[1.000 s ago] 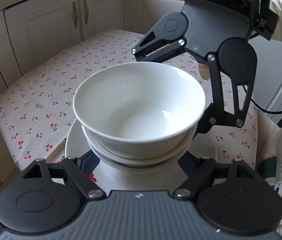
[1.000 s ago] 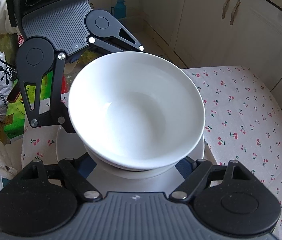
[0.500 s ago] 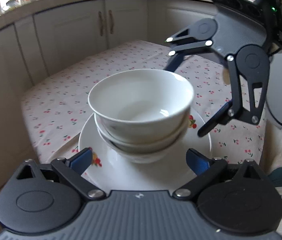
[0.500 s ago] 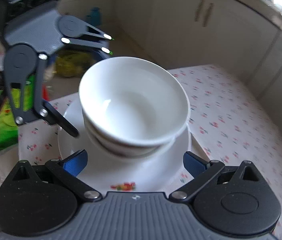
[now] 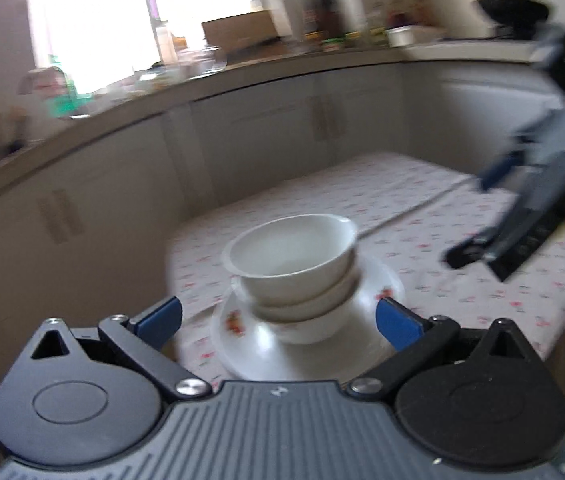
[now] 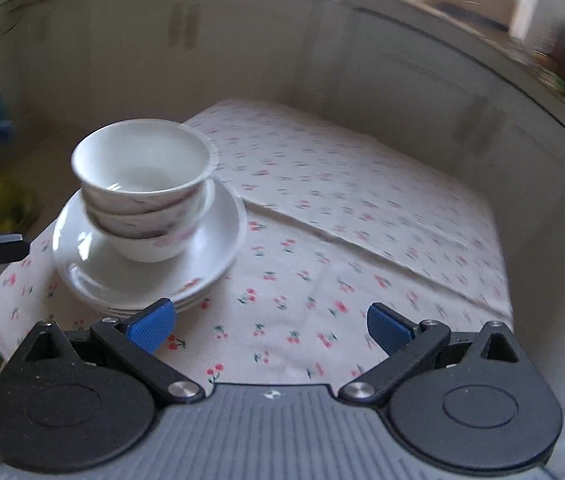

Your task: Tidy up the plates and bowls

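The left tongs (image 5: 278, 316) are spread wide and empty, their blue pads on either side of the near rim of the plates (image 5: 314, 344) without touching them; half a second ago they sat closer in, and a second ago the bowls filled most of their view. The right tongs (image 6: 270, 324) are likewise released and hold nothing, with bare cherry-print cloth between their pads; the dish stack now lies to the left of them, whereas it sat centred between the pads in both earlier pictures. In the left wrist view the right tongs (image 5: 478, 216) appear as a blurred dark shape to the right of the bowls and well clear of them, where a second ago they reached right up to the top bowl's rim. The two white bowls (image 6: 142, 184) are nested one inside the other and rest on the stacked plates (image 6: 210, 256), a stack that stands where it stood before, at the near edge of the table (image 6: 362, 208) with its cherry-print cloth. Beyond the table run pale cabinet doors (image 5: 266, 144) under a cluttered worktop, more of them showing than earlier. Both views are smeared by motion.
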Available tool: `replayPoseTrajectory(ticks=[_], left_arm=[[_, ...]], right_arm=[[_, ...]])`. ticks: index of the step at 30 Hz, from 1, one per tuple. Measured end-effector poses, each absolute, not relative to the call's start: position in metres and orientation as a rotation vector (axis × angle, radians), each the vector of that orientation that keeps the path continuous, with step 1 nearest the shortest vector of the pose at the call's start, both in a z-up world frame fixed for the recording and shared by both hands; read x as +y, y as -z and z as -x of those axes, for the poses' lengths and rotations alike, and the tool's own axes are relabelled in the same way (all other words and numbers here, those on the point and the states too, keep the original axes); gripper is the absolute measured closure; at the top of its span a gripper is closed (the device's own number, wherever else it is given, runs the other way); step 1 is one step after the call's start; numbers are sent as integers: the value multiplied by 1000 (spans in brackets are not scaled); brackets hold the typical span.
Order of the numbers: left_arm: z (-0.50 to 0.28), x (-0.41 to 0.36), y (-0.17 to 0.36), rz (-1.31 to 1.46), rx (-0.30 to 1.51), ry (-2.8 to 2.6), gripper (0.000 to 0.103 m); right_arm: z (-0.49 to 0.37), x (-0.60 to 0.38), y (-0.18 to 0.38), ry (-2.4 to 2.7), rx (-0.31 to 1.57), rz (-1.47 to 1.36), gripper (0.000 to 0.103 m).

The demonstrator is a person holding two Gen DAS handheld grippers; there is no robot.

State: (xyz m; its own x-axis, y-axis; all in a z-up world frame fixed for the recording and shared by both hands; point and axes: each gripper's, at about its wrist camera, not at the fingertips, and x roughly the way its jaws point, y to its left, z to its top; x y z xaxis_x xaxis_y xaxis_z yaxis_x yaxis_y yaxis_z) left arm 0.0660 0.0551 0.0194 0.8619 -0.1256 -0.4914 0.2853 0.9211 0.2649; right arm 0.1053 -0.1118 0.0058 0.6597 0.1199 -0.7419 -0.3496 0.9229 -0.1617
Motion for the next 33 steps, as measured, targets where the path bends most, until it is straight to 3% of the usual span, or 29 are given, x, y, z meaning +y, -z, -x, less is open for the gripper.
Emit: replayPoseTrajectory(ticks=[11, 33], left_arm=[[-21, 13, -21, -52, 618, 34, 1], [20, -9, -30, -39, 577, -24, 1]], right_arm=[[-38, -136, -1, -115, 784, 85, 0], [13, -147, -11, -34, 691, 50, 0]])
